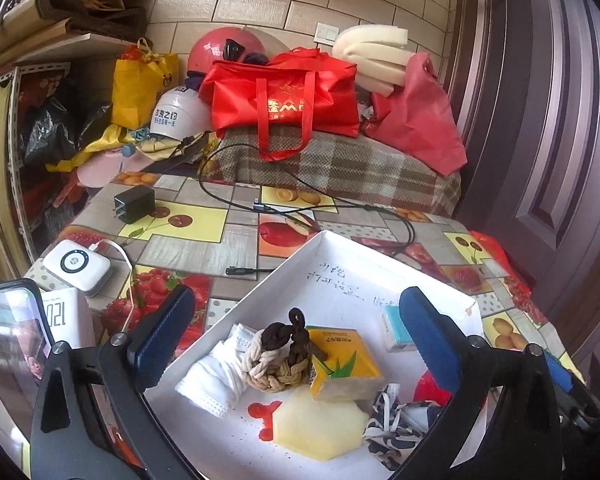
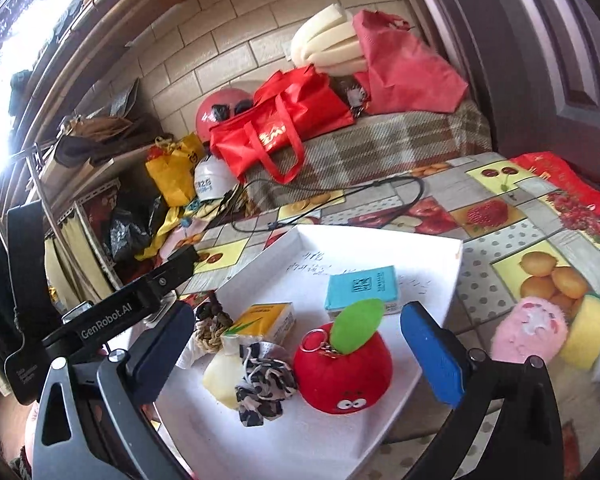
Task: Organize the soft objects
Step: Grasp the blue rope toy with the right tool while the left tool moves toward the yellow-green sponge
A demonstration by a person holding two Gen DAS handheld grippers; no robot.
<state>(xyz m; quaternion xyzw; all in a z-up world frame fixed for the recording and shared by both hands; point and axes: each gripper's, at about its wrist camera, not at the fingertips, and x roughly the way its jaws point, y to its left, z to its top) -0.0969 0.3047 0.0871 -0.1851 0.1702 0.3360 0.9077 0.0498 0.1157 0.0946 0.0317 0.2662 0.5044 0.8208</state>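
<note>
Both claws, left claw (image 1: 296,340) and right claw (image 2: 298,344), wide apart, empty, above white tray (image 2: 440,280), red apple toy (image 2: 342,376) at right claw's 6 o'clock.

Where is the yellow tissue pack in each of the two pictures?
Left wrist view: the yellow tissue pack lies low and centre in the white tray, touching the braided rope knot on its left.
Right wrist view: the pack sits left of centre, behind the zebra-print cloth.
Shared landmark: the red tote bag on the plaid cushion behind.
</note>
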